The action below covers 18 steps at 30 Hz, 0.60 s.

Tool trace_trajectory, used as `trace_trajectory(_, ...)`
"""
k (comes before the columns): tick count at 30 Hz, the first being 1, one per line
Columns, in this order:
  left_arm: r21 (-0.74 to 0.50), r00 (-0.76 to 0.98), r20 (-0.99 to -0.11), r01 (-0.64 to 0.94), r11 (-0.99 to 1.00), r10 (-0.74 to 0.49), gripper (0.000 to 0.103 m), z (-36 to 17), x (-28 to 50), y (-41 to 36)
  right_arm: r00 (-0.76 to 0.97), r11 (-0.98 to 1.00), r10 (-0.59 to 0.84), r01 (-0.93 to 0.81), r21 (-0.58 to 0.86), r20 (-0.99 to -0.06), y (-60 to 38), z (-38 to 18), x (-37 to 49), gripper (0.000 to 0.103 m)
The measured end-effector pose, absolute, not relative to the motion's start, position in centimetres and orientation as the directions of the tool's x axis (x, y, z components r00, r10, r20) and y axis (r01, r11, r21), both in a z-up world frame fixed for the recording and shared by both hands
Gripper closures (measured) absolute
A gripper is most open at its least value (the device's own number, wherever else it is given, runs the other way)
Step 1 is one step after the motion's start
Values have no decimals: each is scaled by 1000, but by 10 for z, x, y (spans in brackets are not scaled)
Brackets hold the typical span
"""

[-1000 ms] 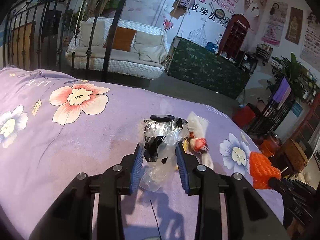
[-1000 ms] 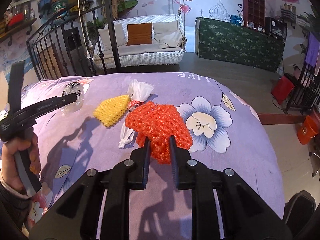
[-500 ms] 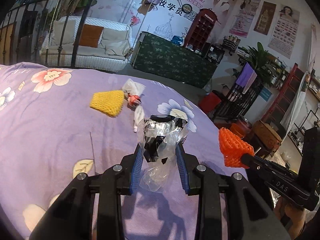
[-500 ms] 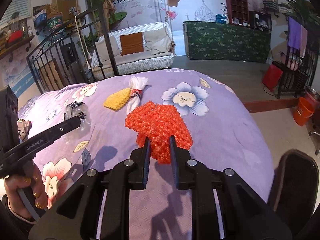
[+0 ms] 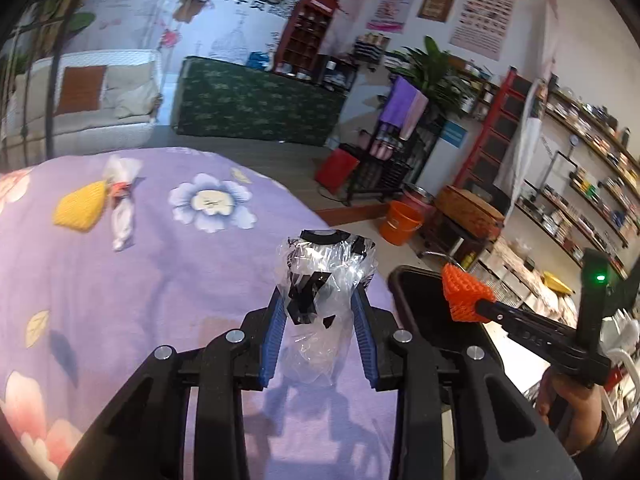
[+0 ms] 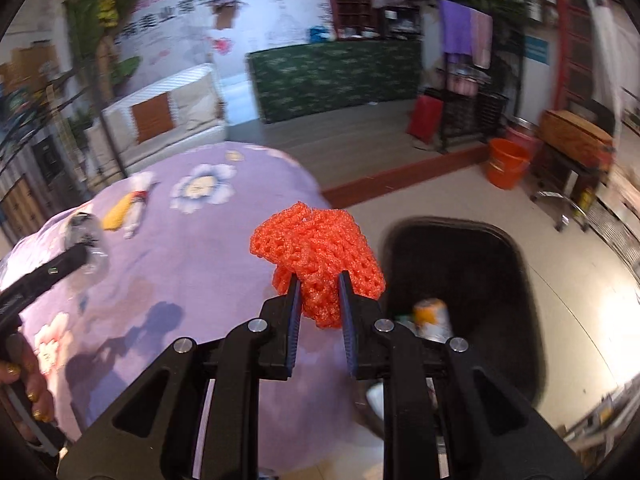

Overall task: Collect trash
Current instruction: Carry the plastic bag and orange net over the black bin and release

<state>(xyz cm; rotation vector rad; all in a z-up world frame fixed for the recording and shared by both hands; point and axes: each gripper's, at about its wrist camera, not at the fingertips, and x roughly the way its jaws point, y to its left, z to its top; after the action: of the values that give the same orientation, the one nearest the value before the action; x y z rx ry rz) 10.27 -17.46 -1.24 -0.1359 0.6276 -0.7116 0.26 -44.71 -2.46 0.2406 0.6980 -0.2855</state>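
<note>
Jaws of the left gripper [image 5: 320, 304] parted about as wide as the crumpled clear plastic wrapper [image 5: 326, 276] pinched between the blue pads, black scraps showing through the film; jaws of the right gripper [image 6: 319, 300] drawn nearly together, biting the lower fold of an orange foam net [image 6: 316, 258] that bulges up and out above the tips. Landmark for everything else: the black trash bin [image 6: 516, 280], standing on the floor just off the edge of the purple floral bedspread [image 5: 160, 280]. Seen from the right wrist, foam net hanging left of the bin's mouth, close beside its near-left rim but seemingly not yet over the opening — so the coming move probably a short carry rightward and forward, then a release. Seen from the left wrist, wrapper held above the bedspread's edge, bin rim just to its right, right gripper with the net farther over toward the bin. Right hand therefore judged nearer to the drop, left next. Wrapper's long axis roughly upright, tail dangling below the pads; net a lump with no clear axis. Inside the bin, a can-like item [image 6: 432, 314] and some pale scraps already lying near the bottom. Farther from the bin, well back on the bedspread — a yellow foam net [image 5: 82, 210] touching a knotted white plastic bag [image 5: 122, 196], both uncollected.
</note>
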Motion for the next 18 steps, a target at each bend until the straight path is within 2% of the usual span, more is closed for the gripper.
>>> trace_trajectory(6,-298,527,-503,638,710,-685,71,-16,99,-211,628,856,-219,491,162,-747,-500,-66,-6,83)
trace_trajectory(9,-288,507,-511,660,694,-694,71,-18,98,-223,601,840,-200,512,181,-774,-509,-83,-4,71)
trace_trajectory(11,-287,491,-519,671,684,-700,71,-20,99,-232,595,832,-205,524,182,-778,-510,-90,-2,43)
trace_trajectory(14,-285,466,-531,688,667,-707,71,-23,97,-243,595,823,-215,537,185,-775,-512,-94,-3,33)
trace_trajectory(18,-267,423,-546,731,628,-724,71,-26,92,-265,621,801,-226,556,219,-750,-518,-87,-13,32)
